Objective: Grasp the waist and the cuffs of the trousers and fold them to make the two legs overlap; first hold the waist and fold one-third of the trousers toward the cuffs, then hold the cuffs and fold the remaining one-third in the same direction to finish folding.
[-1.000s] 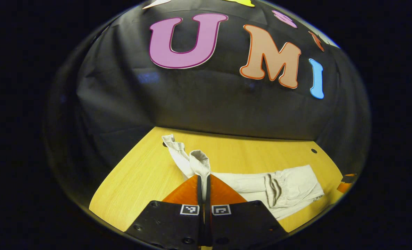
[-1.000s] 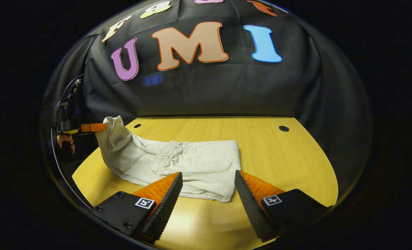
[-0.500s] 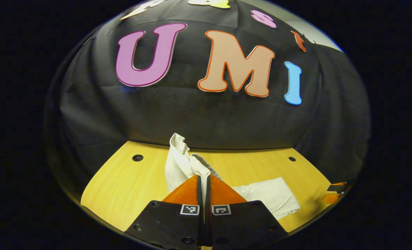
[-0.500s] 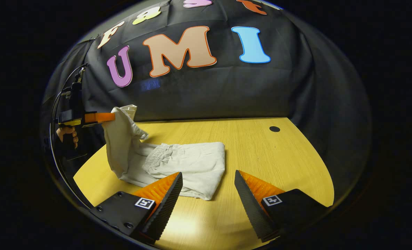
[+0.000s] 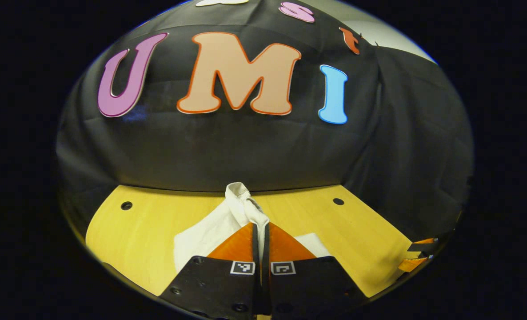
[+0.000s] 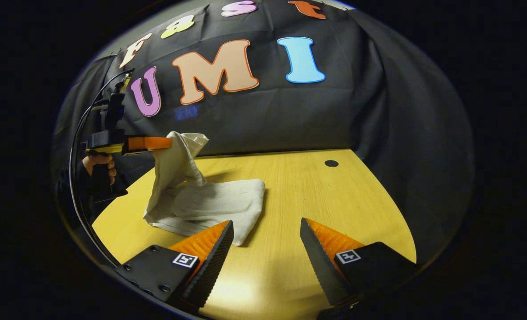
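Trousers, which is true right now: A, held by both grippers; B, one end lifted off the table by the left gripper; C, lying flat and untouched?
B: the left gripper pinches the trousers and holds that end up; the right gripper is open, clear of them.

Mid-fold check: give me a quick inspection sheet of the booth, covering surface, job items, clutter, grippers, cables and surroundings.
Surface: yellow wooden table with round holes.
Job's things: pale trousers, partly folded on the table, one end lifted above the rest.
Clutter: nothing seen.
Grippers: left gripper shut on the lifted trouser end, held by a hand; right gripper has jaws open, hovering near the table's front edge beside the folded pile, holding nothing.
Cables: a dark cable loops from the left gripper's body down past the hand.
Surroundings: black cloth wall behind and to the side of the table.
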{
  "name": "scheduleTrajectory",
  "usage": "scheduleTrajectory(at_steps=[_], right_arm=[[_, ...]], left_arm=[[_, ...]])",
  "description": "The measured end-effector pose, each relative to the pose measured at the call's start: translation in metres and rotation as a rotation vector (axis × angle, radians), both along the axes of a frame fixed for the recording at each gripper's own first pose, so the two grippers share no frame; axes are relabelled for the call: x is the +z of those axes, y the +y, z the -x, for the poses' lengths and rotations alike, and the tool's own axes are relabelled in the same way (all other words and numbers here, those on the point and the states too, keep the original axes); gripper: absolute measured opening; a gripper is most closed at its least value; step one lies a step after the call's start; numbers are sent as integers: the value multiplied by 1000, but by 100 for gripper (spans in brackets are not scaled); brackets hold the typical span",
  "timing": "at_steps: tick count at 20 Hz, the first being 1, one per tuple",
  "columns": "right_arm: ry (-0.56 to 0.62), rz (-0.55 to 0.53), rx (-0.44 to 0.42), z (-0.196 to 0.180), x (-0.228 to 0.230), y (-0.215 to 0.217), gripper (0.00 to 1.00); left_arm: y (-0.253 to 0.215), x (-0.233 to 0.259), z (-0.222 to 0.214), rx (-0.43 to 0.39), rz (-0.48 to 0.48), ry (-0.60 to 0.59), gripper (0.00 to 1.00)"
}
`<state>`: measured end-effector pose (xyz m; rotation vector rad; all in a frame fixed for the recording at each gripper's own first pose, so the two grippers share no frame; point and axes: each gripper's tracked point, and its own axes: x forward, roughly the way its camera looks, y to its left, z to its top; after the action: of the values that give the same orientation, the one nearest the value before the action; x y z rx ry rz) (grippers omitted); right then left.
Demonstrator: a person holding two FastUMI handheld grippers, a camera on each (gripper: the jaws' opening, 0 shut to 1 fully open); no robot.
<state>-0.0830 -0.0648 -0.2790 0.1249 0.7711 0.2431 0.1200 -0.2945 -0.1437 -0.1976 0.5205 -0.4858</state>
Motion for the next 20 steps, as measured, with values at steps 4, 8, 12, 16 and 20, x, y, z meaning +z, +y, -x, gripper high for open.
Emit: scheduleTrajectory(at_steps=[4, 8, 12, 16, 20], right_arm=[[1, -4, -20, 6, 0, -23, 97], [14, -18, -41, 9, -4, -35, 96], [18, -26, -40, 10, -5, -39, 97], [21, -38, -9, 12, -2, -31, 97], [-9, -53, 47, -1, 7, -8, 97]], left_arm=[[-47, -10, 17, -71, 5, 15, 0], [-77, -39, 46, -140, -26, 40, 0], [-92, -74, 72, -181, -79, 94, 0], [-94, -70, 88, -186, -36, 106, 24], [-58, -39, 77, -84, -26, 37, 97]])
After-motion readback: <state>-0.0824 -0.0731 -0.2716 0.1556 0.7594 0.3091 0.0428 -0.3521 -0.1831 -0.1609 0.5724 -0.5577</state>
